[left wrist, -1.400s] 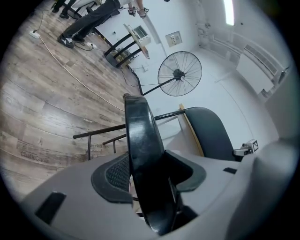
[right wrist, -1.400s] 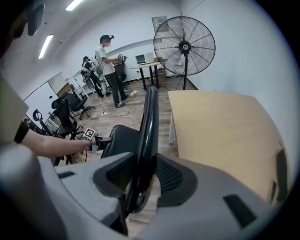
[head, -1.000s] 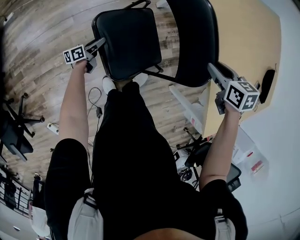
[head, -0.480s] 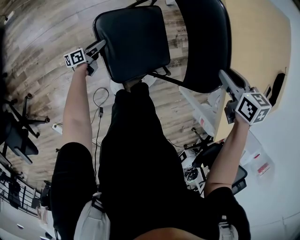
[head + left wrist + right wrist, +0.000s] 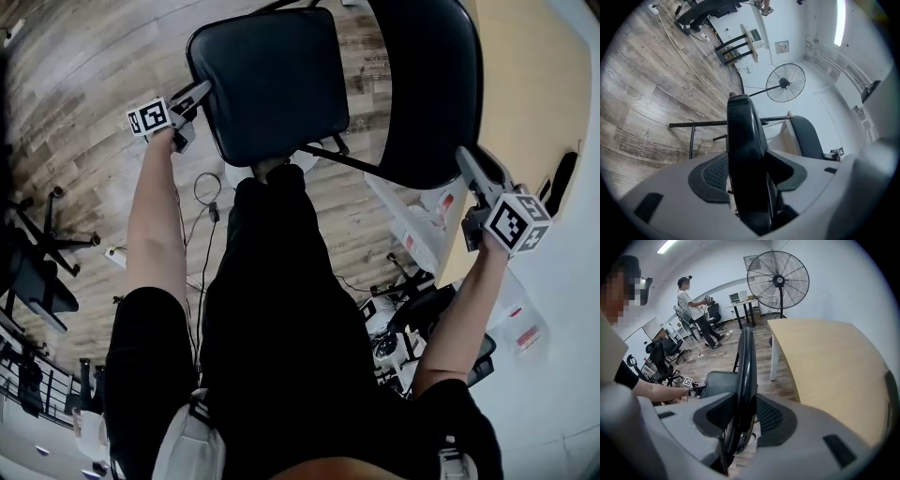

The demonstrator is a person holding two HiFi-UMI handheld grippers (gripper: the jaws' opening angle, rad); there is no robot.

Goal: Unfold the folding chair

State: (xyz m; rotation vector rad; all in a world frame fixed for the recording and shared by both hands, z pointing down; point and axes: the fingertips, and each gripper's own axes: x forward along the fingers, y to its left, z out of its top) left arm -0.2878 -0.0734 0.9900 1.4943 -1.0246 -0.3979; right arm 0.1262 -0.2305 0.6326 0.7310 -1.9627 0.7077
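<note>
to me the chair seat (image 5: 267,80) and backrest (image 5: 427,84) look like smooth black vinyl with a faint sheen, the chair frame (image 5: 342,161) black metal tube, the floor (image 5: 84,66) matt grainy wood, my right claw (image 5: 743,418) matt grey plastic.

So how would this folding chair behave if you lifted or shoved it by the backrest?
Probably stiff: the seat and backrest look like flat padded panels on a thin metal frame. Likely fairly light for its size, given those slim tubes. It may slide easily on the smooth wood floor, and could fold or tip if pushed high up.
</note>
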